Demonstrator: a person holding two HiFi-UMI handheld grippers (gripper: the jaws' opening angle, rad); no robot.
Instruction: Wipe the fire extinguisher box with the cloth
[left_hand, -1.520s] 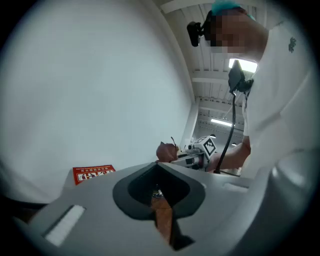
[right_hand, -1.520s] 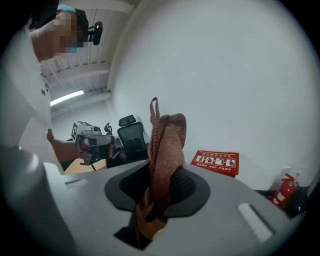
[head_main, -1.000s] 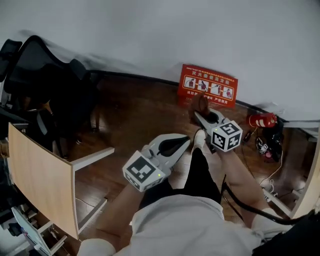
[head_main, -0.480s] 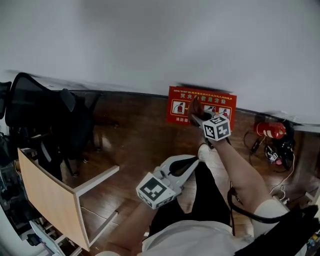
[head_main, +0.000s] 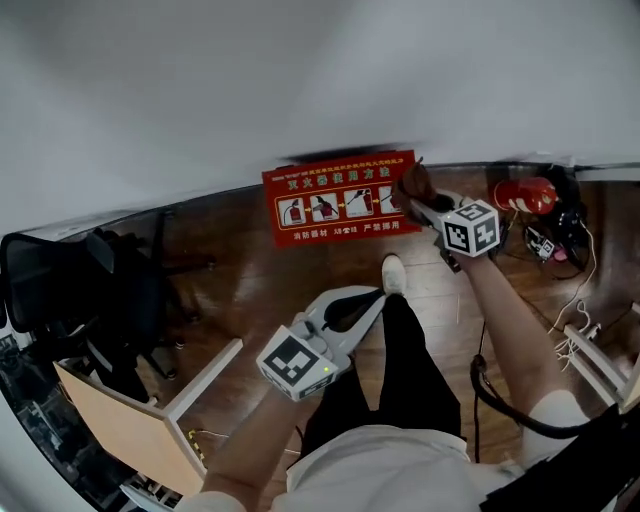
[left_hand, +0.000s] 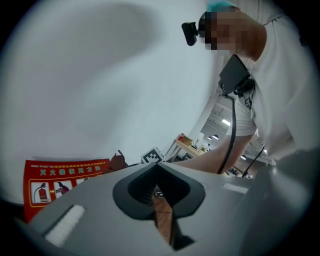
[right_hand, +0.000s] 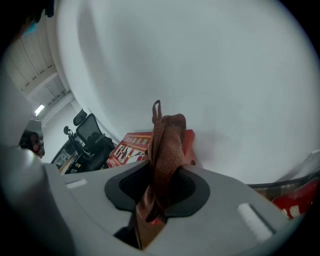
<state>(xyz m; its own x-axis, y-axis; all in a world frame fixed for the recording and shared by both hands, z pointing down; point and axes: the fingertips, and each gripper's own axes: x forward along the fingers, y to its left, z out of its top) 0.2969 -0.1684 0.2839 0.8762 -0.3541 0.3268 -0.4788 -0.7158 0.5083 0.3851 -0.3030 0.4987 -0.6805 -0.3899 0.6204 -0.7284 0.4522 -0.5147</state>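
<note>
- Since 1 s ago: R gripper (head_main: 420, 203) w/ cloth (head_main: 410, 180) has gone from low in front of the box (head_main: 335, 205) up to its top right corner. Head view has swung too, so the box now sits left of that gripper and looks tilted. L gripper (head_main: 372, 297) has stayed low over the person's leg (head_main: 405, 360).
- R gripper: jaws clamped on the brown cloth. R gripper view shows it bunched, standing up out of the jaws w/ the loose end past the tips. Prob held so the free fold, not the jaws, meets the box.
- Cloth is at the box's top right corner; touching or just short, can't tell.
- L gripper: jaws together, nothing between them, only floor seen through the slit. Idle and kept back, likely to stay out of the wiping arm's way.
- Box: red, on the wood floor (head_main: 250, 265), against the white wall (head_main: 300, 80). Long axis runs along the wall, left-right in head view. Printed face w/ 4 pictures points out into the room, toward the person.
- Step, my read: wipe only starting at the right end; most of the front not yet covered.
- Nearby: red extinguisher (head_main: 525, 195) lying w/ cables (head_main: 560, 245) right of the box; black chair (head_main: 80, 290) well apart on the left.
</note>
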